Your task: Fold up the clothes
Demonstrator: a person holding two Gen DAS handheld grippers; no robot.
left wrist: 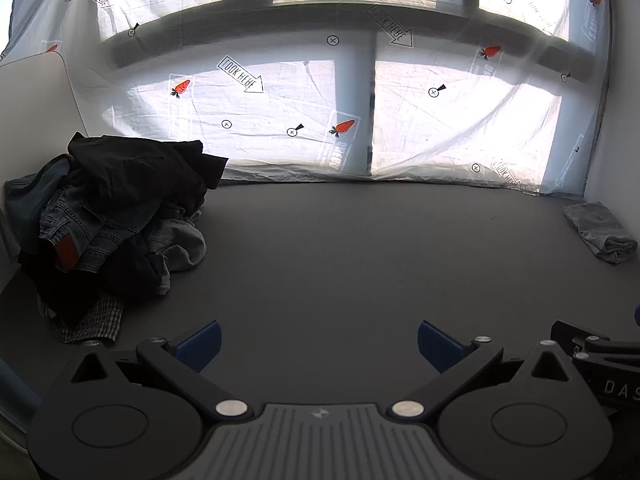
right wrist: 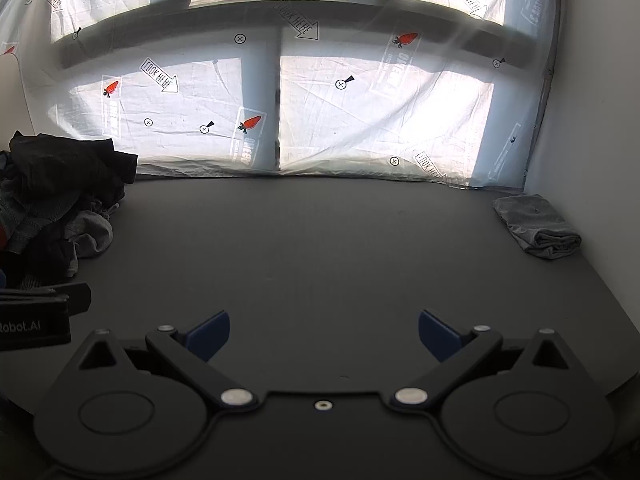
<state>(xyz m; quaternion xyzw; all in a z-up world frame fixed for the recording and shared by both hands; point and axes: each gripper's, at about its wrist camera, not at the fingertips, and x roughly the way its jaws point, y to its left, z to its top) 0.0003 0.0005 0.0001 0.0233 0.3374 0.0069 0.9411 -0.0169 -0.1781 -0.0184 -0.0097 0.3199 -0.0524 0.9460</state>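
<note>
Two pairs of tongs are hovering side by side over a dark grey table (left wrist: 340,248), both pointing toward a backlit plastic sheet (left wrist: 280,112) printed with carrots and "LOOK HERE" arrows. The left tongs (left wrist: 319,344) are standing wide apart with blue pads (left wrist: 202,342) gripping nothing, and bare table is showing between them. The right tongs (right wrist: 324,334) are likewise spread wide and holding nothing.

A heap of unfolded clothes (left wrist: 116,216) is sitting at the far left of the table, against a pale side wall. A black garment (left wrist: 140,168) is lying on top of the heap, blue jeans (left wrist: 76,224) are spilling out below it, a grey piece (left wrist: 180,240) is trailing toward the middle of the table, and a checked fabric (left wrist: 96,320) is poking out at the near edge. In the right wrist view the same heap is filling the left margin.

A folded grey garment (right wrist: 536,226) is resting alone at the far right corner, close to the right wall and well apart from the heap. The wide middle stretch of the table is lying between the two. Part of each device is edging into the other's view.
</note>
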